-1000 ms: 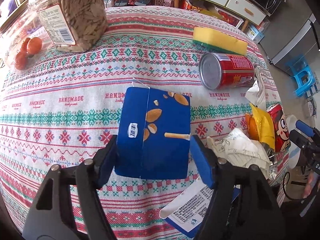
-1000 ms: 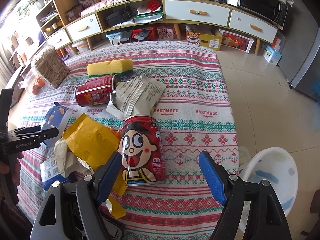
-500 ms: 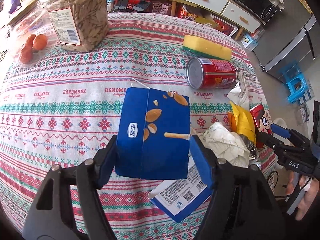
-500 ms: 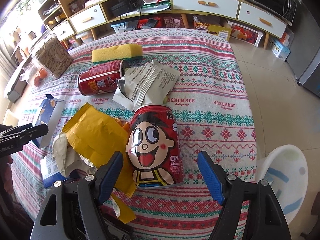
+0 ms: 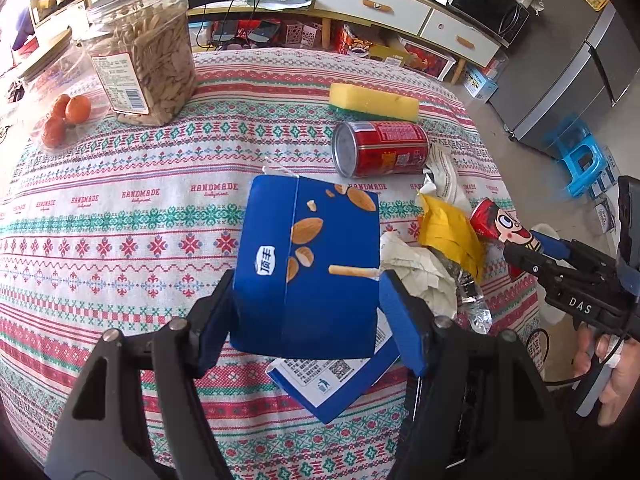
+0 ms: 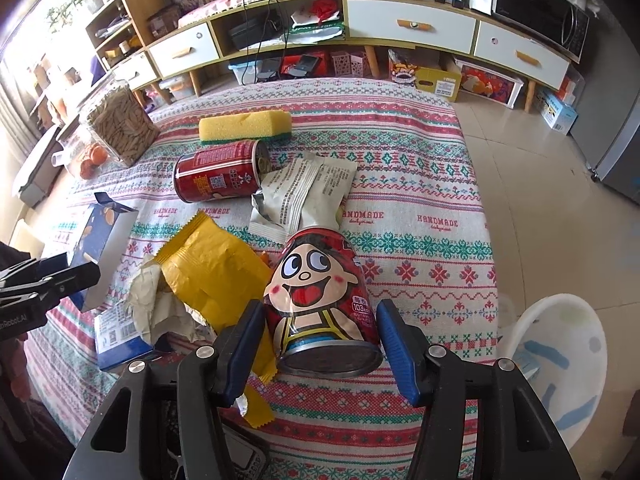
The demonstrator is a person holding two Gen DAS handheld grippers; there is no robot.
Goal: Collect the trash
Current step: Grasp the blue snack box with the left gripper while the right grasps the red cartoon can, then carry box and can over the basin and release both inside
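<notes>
My left gripper (image 5: 306, 312) is shut on a blue snack box (image 5: 308, 264) and holds it above the patterned tablecloth (image 5: 120, 232). My right gripper (image 6: 322, 332) is shut on a red cartoon-face can (image 6: 324, 292), tilted, at the table's near right edge. Both pads touch its sides. The can also shows in the left wrist view (image 5: 500, 220). Other trash lies on the cloth: a yellow wrapper (image 6: 212, 264), a grey foil packet (image 6: 304, 192), crumpled paper (image 6: 156, 300), a flat blue carton (image 6: 120, 340) and a red can on its side (image 6: 220, 176).
A yellow sponge (image 6: 244, 126), a jar of seeds (image 6: 120, 124) and oranges (image 6: 92, 156) stand at the back. A white bin (image 6: 560, 364) sits on the floor right of the table. A TV cabinet (image 6: 400, 28) lines the far wall.
My left gripper has lifted the blue box up and back. My right gripper moved in around the cartoon can, closed on it and tilted it.
</notes>
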